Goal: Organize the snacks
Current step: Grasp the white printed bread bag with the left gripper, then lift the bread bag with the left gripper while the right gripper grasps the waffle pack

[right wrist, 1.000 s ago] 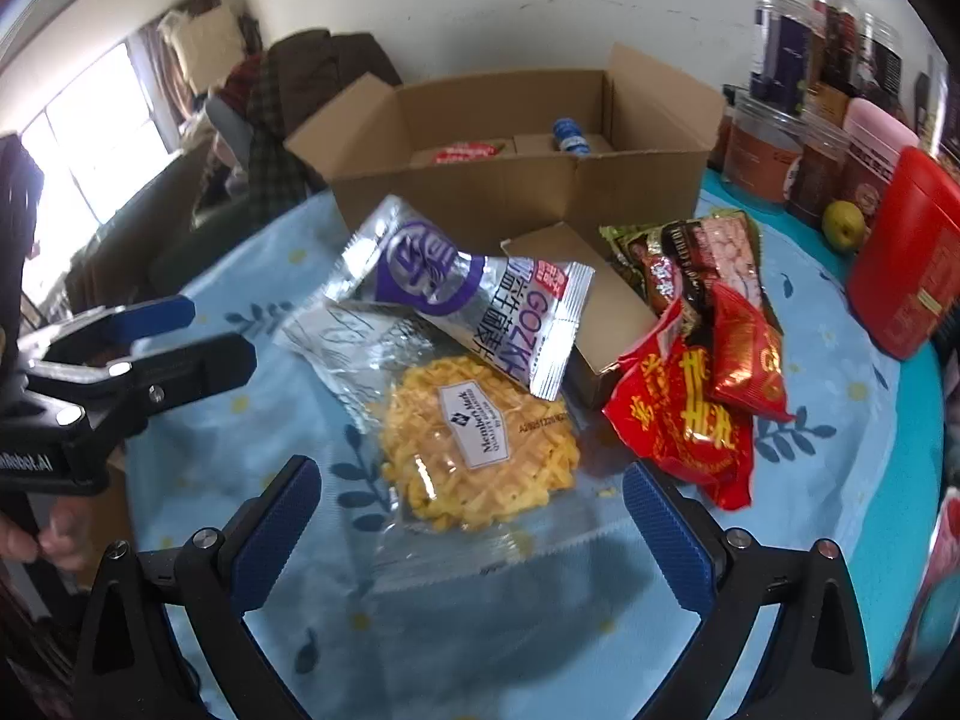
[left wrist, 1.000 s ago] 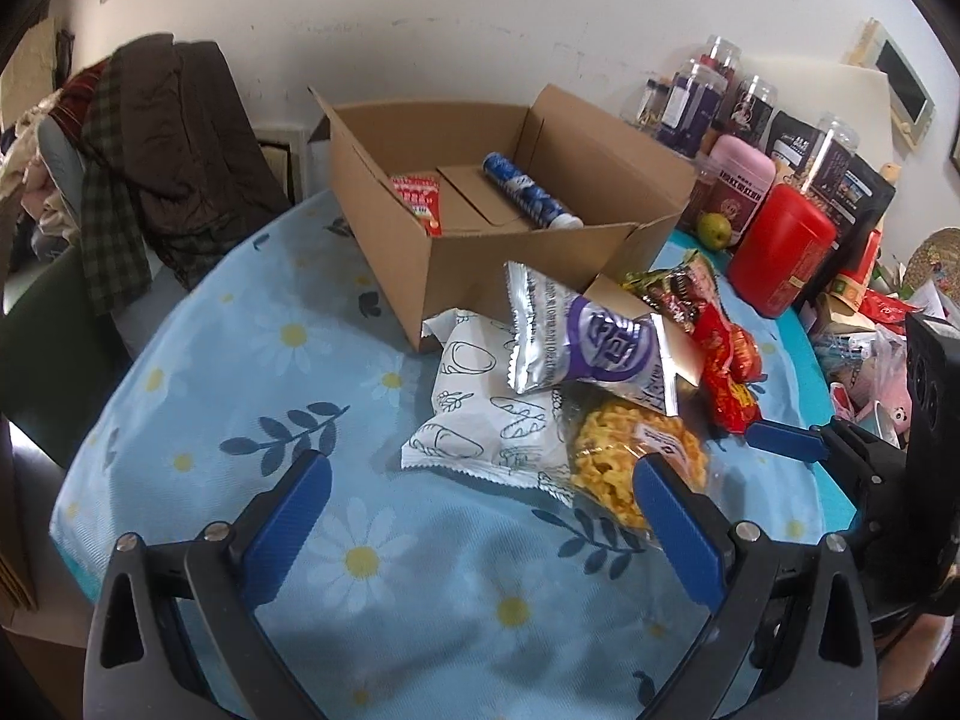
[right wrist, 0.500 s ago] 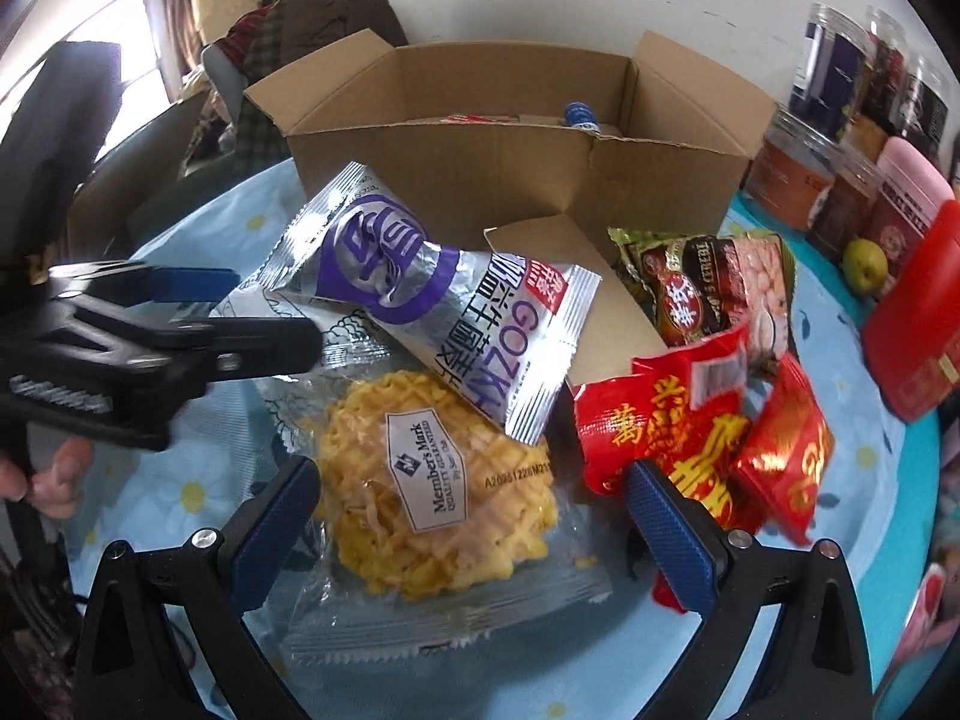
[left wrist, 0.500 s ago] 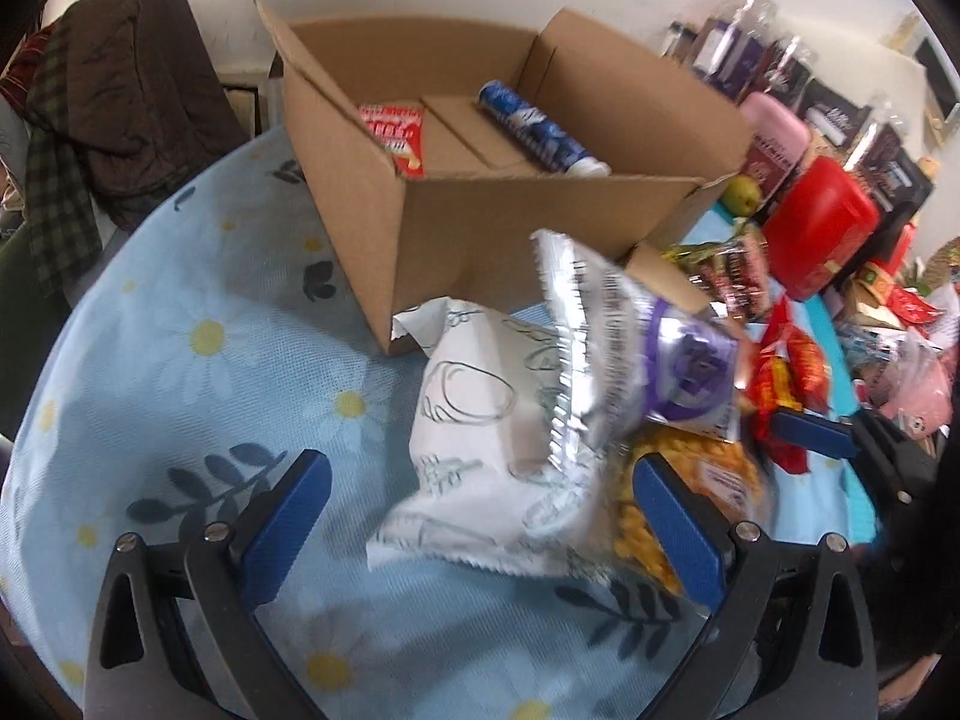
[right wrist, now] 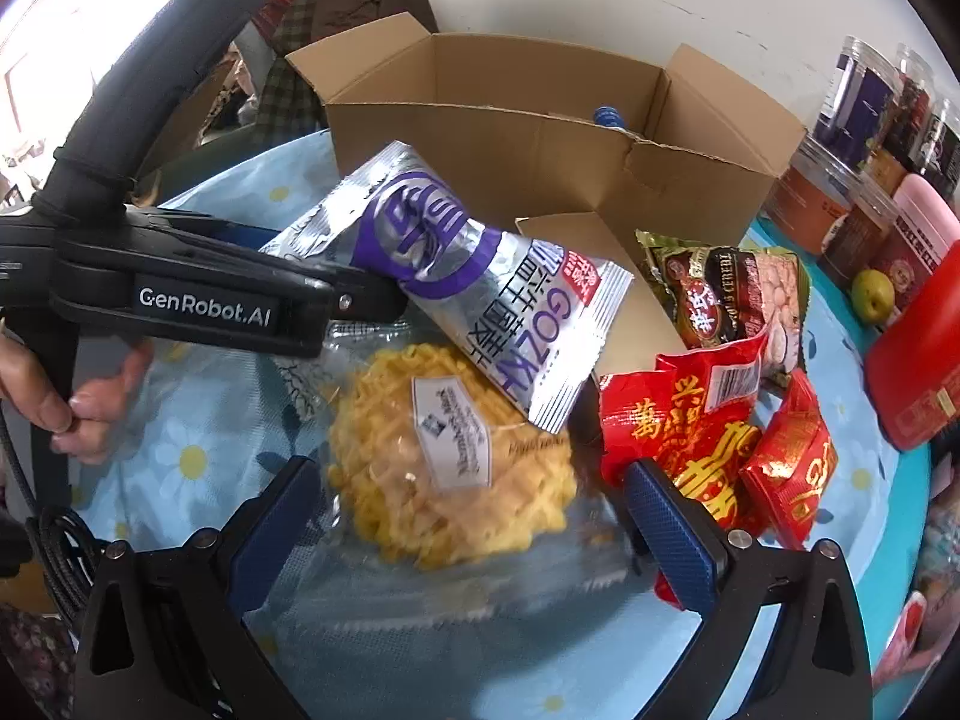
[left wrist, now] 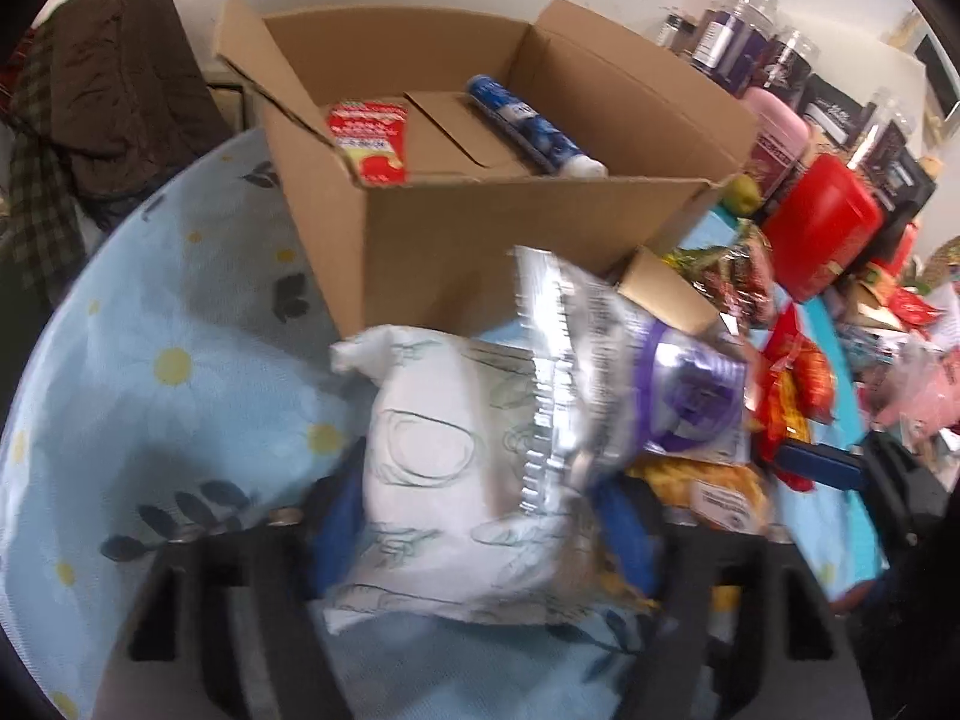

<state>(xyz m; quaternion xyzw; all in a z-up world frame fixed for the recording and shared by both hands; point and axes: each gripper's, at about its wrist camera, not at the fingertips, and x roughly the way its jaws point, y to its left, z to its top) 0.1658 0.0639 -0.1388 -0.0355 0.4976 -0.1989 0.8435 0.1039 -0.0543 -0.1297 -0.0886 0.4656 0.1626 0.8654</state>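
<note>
Round table w/ blue daisy cloth. Open cardboard box at 12 o'clock in both views; inside, a red packet on the 9 o'clock side and a blue tube toward 3 o'clock. Red canister at 2 o'clock, beside the box.

Snack pile lies just in front of the box. White pouch sits between the left gripper fingers, which are closed in against its sides. Silver-purple bag rests on the pouch & on the waffle pack. Right gripper is spread wide, fingers either side of the waffle pack, not pinching it. Red packets at 3 o'clock of the waffle; cereal bag behind them.
</note>
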